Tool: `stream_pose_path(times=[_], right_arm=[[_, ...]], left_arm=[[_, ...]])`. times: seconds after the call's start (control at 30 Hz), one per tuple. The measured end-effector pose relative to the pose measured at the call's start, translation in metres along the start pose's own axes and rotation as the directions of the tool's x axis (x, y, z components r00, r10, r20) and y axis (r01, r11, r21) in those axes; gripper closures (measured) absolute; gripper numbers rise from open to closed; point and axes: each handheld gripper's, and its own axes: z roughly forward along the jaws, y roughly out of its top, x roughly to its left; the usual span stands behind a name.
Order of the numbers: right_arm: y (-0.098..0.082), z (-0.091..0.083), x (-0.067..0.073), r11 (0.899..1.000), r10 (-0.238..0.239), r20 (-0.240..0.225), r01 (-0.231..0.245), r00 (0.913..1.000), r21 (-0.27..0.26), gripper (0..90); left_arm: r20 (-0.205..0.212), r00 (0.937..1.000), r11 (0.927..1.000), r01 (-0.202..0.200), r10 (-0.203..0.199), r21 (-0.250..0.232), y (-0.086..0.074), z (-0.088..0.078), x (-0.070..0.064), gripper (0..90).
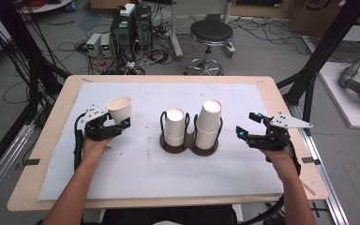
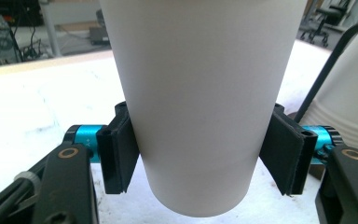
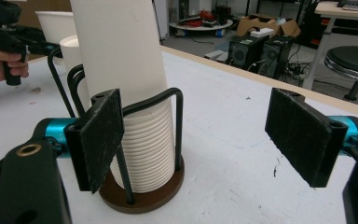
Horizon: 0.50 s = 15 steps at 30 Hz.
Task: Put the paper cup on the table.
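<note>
**One cup in the left jaws, the right jaws wide and waiting**

One paper cup (image 2: 200, 107) sits between the pads (image 2: 119, 156) of the left gripper (image 1: 114, 125), pinched low on its wall, upright, mouth up. In the high view it hangs above the white mat at the left of the desk (image 1: 51, 124), well apart from the holder. The right gripper (image 1: 248, 125) stands with its jaws spread wide and nothing between them, just beside the right-hand cup stack (image 3: 135, 116), whose nested rims fill the wire frame.

The cup holder (image 1: 190, 146) sits mid-desk: a brown double base with black wire loops, a shorter stack (image 1: 175, 125) in the left ring, a taller one in the right.

The step in hand looks like carrying the single cup. To do it well, keep the grip light, since thin paper walls buckle under squeeze, and keep the cup level. If it goes onto the desk, lower until the base rests flat before letting go. The right jaws may steady the tall stack by its lower rims, clear of the wire.
</note>
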Motion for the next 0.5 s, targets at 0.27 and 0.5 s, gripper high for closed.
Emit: stream_pose_path(times=[0.27,0.5], right_arm=[[0.000,0.000,-0.001,1.000,0.005,-0.002,-0.005,1.0000,-0.002,19.9],[0.000,0.000,-0.002,1.000,0.006,-0.004,-0.006,1.0000,-0.003,19.9]], left_arm=[[-0.021,0.9998,0.9979,0.009,-0.008,0.063,-0.006,0.010,0.001,34.4],[-0.039,0.9992,0.9902,0.006,-0.001,0.140,-0.011,0.020,-0.001,34.4]])
